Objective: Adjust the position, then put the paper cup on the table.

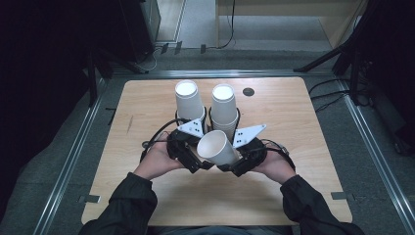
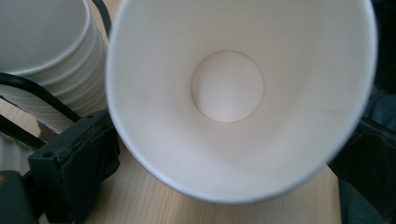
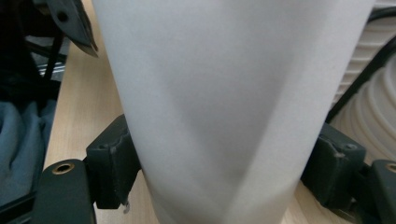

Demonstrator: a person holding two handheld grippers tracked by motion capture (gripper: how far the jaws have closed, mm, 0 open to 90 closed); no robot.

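A single white paper cup lies tilted on its side between both hands, above the wooden table. My right gripper is shut on the cup's body, one black jaw on each side. The cup's open mouth faces my left gripper, whose jaws stand wide apart beside the rim. Whether they press on the rim is unclear. Two stacks of upside-down white cups stand just behind the grippers, the left stack and the right stack.
A small dark round hole sits in the table at the back right. One cup stack is close beside the held cup, with black cables across it. Metal rails and dark stands border the table.
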